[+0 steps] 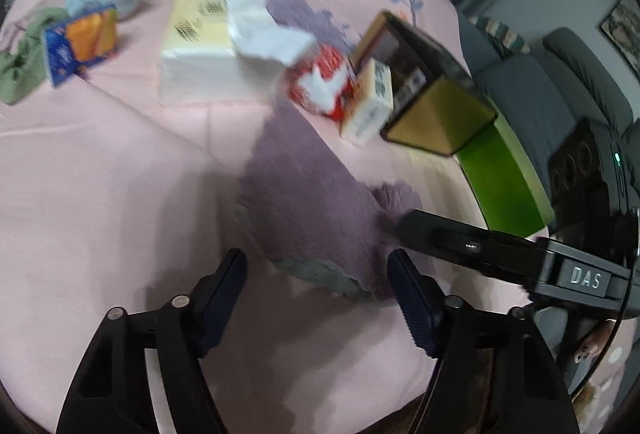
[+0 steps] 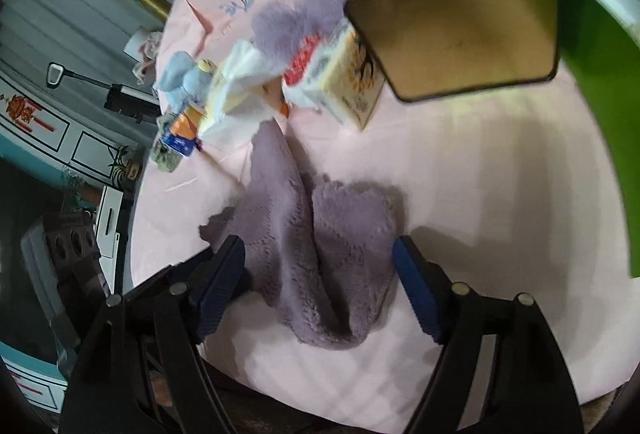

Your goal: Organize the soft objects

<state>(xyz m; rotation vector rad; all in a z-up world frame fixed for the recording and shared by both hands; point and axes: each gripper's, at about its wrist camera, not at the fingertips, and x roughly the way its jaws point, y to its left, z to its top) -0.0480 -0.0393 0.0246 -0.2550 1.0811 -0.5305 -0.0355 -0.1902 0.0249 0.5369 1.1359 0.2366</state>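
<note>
With both grippers' fingers spread, the purple fleece cloth [image 2: 320, 254], lying bunched on the near pink sheet [image 2: 480, 194], is best straddled by the right gripper [image 2: 320, 274] and pinched on its fold, the left gripper [image 1: 318, 286] steadying its other edge.

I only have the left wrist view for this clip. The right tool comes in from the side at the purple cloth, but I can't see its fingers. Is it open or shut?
Observer: Open. In the right wrist view, the right tool has its fingers spread wide. The near end of the purple fleece cloth lies between them and is not pinched.
Operator: Does the cloth lie flat at that end?
Observer: No. It is bunched into two soft lobes, with a deep crease between them running away from the tool.
</note>
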